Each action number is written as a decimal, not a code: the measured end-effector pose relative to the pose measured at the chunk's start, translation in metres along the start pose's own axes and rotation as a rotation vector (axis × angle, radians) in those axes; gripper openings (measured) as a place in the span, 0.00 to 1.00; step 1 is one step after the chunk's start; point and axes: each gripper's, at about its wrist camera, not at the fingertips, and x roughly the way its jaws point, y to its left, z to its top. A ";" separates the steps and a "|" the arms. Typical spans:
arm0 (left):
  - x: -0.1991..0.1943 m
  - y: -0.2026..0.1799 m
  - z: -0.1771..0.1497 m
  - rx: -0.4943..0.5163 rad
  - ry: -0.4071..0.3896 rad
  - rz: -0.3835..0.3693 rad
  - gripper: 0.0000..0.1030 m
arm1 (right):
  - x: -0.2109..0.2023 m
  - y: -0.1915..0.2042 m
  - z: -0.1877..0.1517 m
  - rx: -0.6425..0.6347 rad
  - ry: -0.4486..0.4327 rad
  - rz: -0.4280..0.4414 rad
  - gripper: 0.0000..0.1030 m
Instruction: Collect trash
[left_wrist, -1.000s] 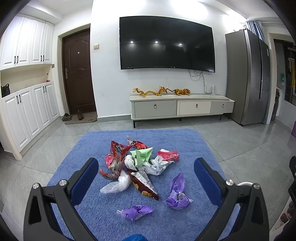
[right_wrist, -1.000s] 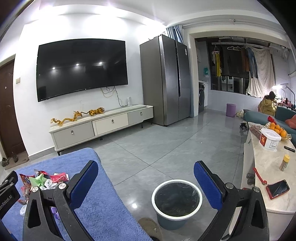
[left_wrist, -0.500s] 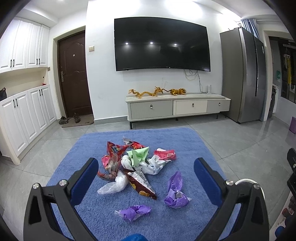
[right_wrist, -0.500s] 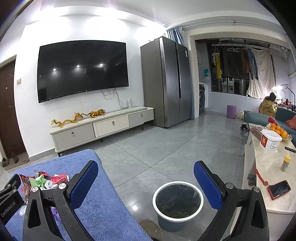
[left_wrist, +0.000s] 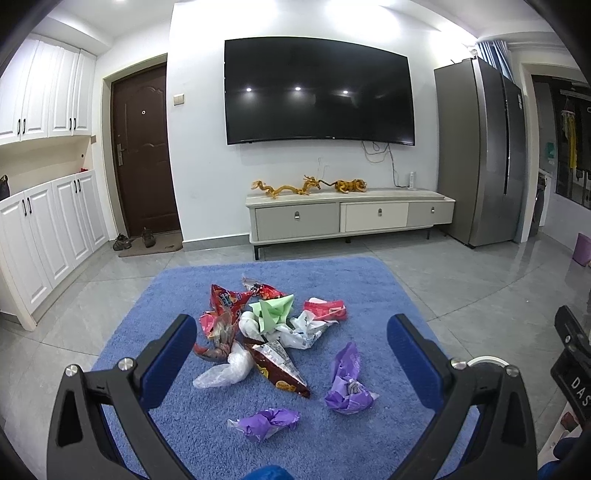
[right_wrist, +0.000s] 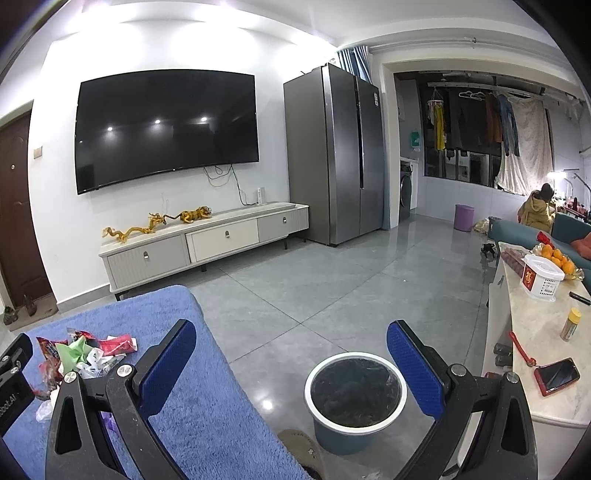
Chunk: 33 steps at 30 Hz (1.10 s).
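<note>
The left gripper (left_wrist: 291, 350) hangs above the blue rug (left_wrist: 354, 280), fingers spread wide and holding nothing. Between them lies the trash pile (left_wrist: 258, 325): crumpled snack wrappers, a green paper scrap (left_wrist: 275, 312) and two purple wrappers (left_wrist: 347, 384) nearest the camera. The right gripper (right_wrist: 291, 356), fingers also spread and empty, hangs above the trash bin (right_wrist: 354, 398) on the tiled floor beside the rug.
</note>
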 end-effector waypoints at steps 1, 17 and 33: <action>-0.001 0.000 -0.001 -0.001 -0.001 -0.002 1.00 | 0.000 0.001 0.000 -0.002 0.000 0.002 1.00; -0.013 0.013 0.000 -0.021 -0.030 -0.065 1.00 | -0.008 0.013 -0.002 -0.029 -0.014 0.036 1.00; 0.013 0.117 -0.003 -0.078 -0.004 -0.016 1.00 | 0.010 0.037 -0.012 -0.074 0.108 0.341 1.00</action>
